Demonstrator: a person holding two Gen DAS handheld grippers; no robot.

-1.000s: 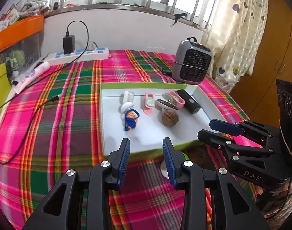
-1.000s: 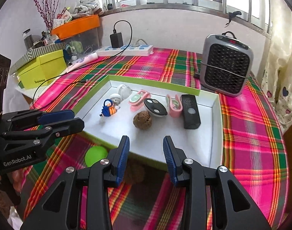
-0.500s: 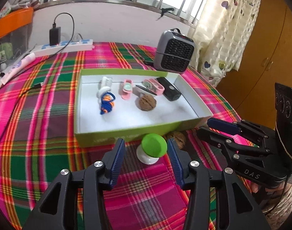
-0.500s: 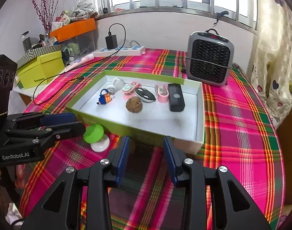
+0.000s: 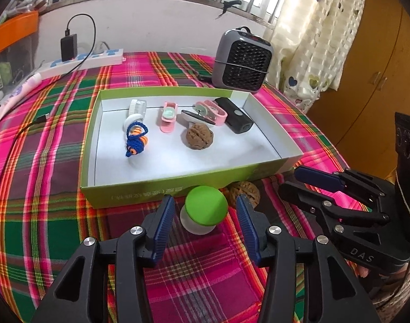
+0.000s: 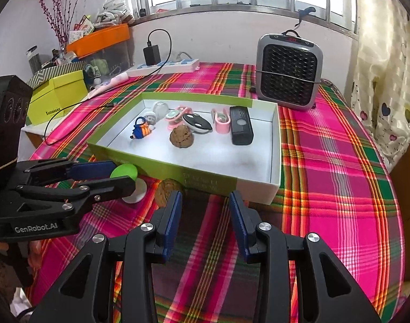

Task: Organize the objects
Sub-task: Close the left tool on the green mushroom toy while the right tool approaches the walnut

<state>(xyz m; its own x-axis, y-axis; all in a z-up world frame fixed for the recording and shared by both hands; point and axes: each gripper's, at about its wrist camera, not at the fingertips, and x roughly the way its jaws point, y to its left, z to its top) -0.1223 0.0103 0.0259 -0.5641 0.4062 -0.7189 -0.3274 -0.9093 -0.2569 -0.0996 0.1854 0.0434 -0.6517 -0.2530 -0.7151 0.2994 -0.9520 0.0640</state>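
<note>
While my left camera looks straight down onto the green-capped knob (image 5: 206, 206) between its own pads, only my right camera shows the yellow-green box (image 6: 57, 91) and the orange bin (image 6: 100, 39) off to the left, and the writing on the side of the left tongs. The left tongs (image 5: 206, 212) have just been opening; their jaws stand about half spread with the knob on its white base between them, and a clear gap shows on each side, so the pads grip nothing. A walnut (image 5: 245, 192) lies on the plaid cloth (image 5: 30, 188) just past the left tongs' right pad, against the near wall of the green tray (image 5: 178, 185). From the right view that walnut (image 6: 167, 189) sits just ahead and left of my right tongs (image 6: 205, 210), whose jaws are moderately apart over bare cloth, holding and touching nothing. Inside the tray, beyond both tongs, lie a second walnut (image 5: 199, 136), a black remote (image 5: 233, 118) and a blue-and-orange cord charm (image 5: 136, 140). I read "GenRobot.AI" on the left tongs in the right view, "DAS" on the right tongs (image 5: 312, 177) in the left view; the print on the tray wall is illegible to me.
</note>
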